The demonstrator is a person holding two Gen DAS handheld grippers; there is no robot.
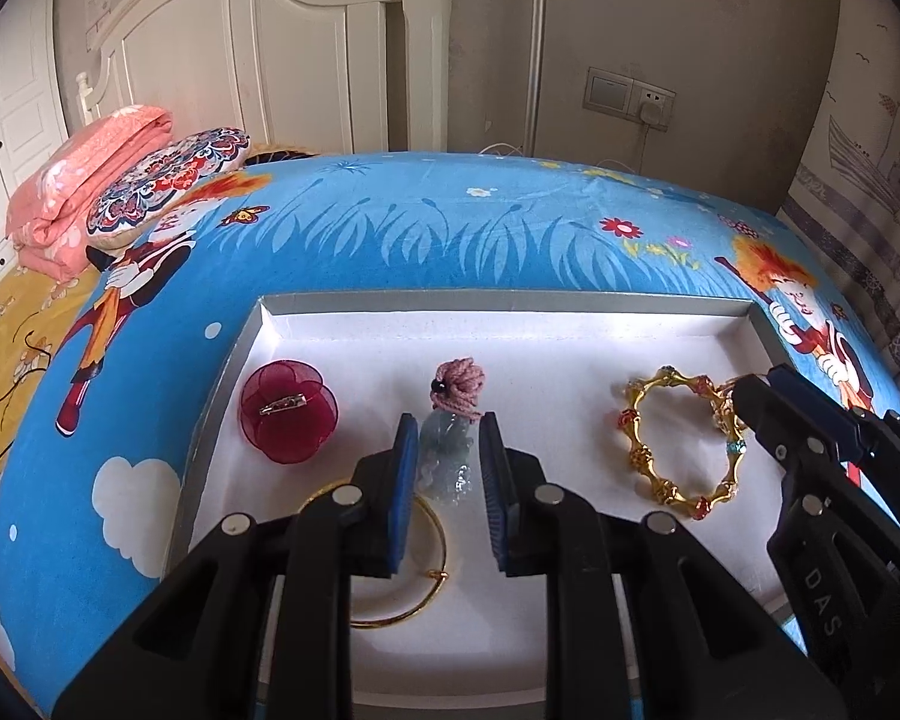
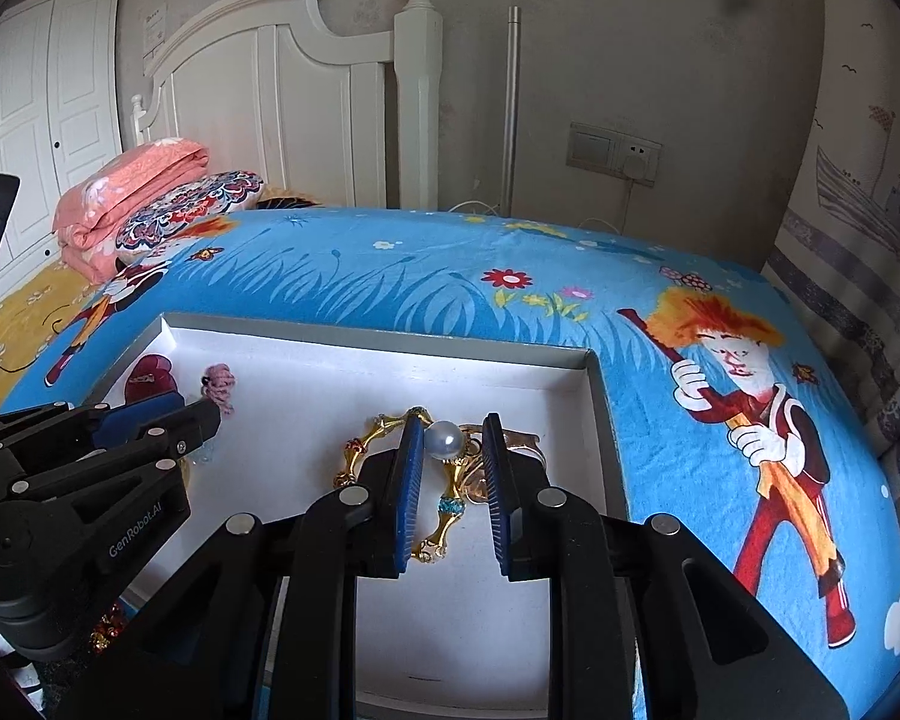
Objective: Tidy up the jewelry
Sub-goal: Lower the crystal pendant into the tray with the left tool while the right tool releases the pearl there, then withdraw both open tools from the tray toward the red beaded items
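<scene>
A shallow white tray point(image 1: 510, 306) lies on a blue cartoon cloth. In it are a red flower brooch point(image 1: 287, 412), a pale green pendant point(image 1: 447, 456) on a pink knotted cord point(image 1: 457, 387), a thin gold bangle point(image 1: 429, 546) and a jewelled gold bracelet point(image 1: 681, 438). My left gripper point(image 1: 449, 468) is open, its pads either side of the pendant. My right gripper point(image 2: 448, 468) is open over the jewelled bracelet point(image 2: 384, 450), with a pearl piece point(image 2: 444, 441) and a rose-gold piece point(image 2: 519, 441) between and just beyond its pads. Each gripper shows in the other's view.
The tray's raised rim point(image 2: 597, 372) bounds the right side. Beyond the cloth stand a white headboard point(image 1: 306, 42), a folded pink quilt point(image 1: 84, 180), a patterned pillow point(image 1: 168, 180) and a wall socket point(image 1: 630, 96). Small beads point(image 2: 107, 630) lie at the lower left.
</scene>
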